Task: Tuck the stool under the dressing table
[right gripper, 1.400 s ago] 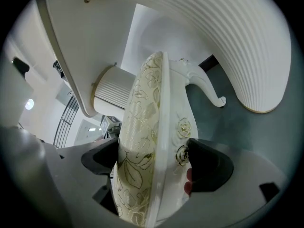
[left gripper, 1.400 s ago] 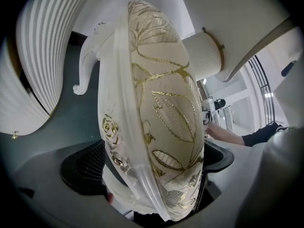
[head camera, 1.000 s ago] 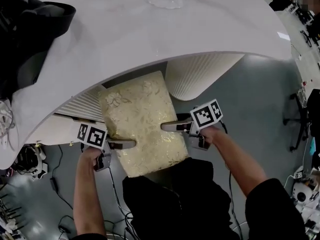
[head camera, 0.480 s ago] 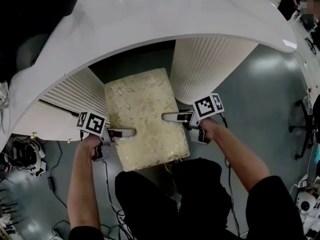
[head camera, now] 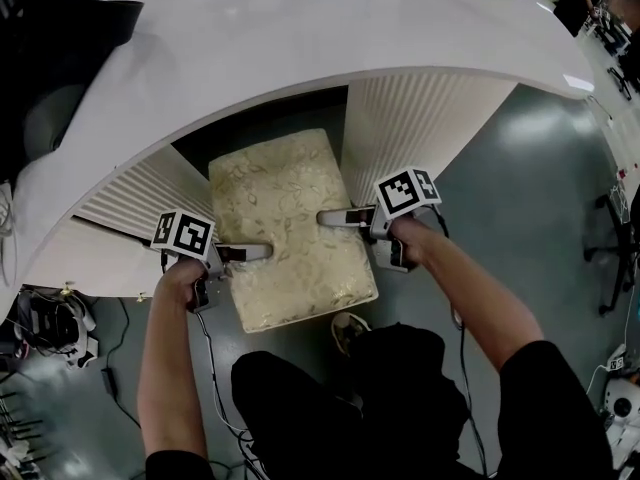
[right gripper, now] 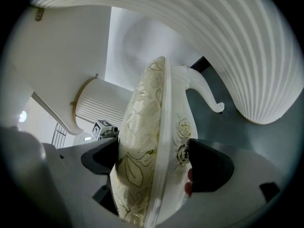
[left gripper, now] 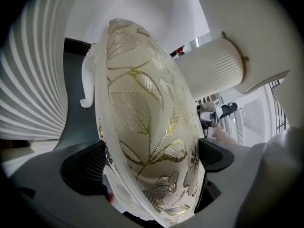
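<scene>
Both left gripper, right gripper pinch padded gold-brocade stool, seemingly partway under fluted dressing table.

We are seeing gold-patterned woven cloth covering the stool, and a smooth, glossy white top gleaming on the dressing table.

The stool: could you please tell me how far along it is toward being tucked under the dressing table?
Done: the stool has its far end in the gap between the dressing table's ribbed pedestals. In hand: the left gripper and right gripper each clamp a side edge of the seat. Left: most of the seat lies outside the tabletop's edge, so push in, then release.
</scene>
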`<state>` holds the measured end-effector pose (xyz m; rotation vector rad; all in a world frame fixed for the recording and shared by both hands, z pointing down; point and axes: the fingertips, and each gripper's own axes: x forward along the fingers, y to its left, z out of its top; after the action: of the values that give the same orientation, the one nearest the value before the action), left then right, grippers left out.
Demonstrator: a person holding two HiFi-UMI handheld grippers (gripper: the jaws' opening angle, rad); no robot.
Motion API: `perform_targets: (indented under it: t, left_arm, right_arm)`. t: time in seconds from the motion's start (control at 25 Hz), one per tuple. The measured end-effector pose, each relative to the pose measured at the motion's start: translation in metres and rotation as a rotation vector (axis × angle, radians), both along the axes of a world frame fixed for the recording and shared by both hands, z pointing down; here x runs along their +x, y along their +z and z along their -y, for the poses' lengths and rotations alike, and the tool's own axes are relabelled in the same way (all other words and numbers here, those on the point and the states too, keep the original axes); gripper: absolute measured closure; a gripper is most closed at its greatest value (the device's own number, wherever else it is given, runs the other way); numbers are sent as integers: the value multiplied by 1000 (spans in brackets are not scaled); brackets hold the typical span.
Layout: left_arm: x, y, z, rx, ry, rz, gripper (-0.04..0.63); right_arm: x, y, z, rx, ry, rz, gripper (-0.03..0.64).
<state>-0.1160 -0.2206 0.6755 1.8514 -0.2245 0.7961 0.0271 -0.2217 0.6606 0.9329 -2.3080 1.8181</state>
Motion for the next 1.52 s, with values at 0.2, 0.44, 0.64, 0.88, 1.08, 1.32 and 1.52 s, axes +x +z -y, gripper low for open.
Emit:
perform_targets:
  t: [0.2,0.44,0.64,0.88,1.08,1.32,1.52]
  left_arm:
    - [3,-5,11,21,-54,-9,3]
    - [17,4,28,-3,-80,4,3]
    - [25,0,53,-19,-98,5,3]
    - [19,2,88,2,-120,-5,3]
    - [22,-2,96,23,-110,-6,3]
    - [22,-3,101,8,-73,4,3]
    - [19,-7,103,46,-120,-23,4]
  right_arm:
    - [3,-6,17,36,-3,-16,210]
    - [18,1,42,59,5,-37,209]
    - [27,-4,70,73,52,-49,209]
    - [23,-2,101,80,88,-52,209]
    - [26,-6,105,97,117,-44,209]
    - [26,-8,108,104,142,-41,209]
    - [27,-7,108,105,137,-37,209]
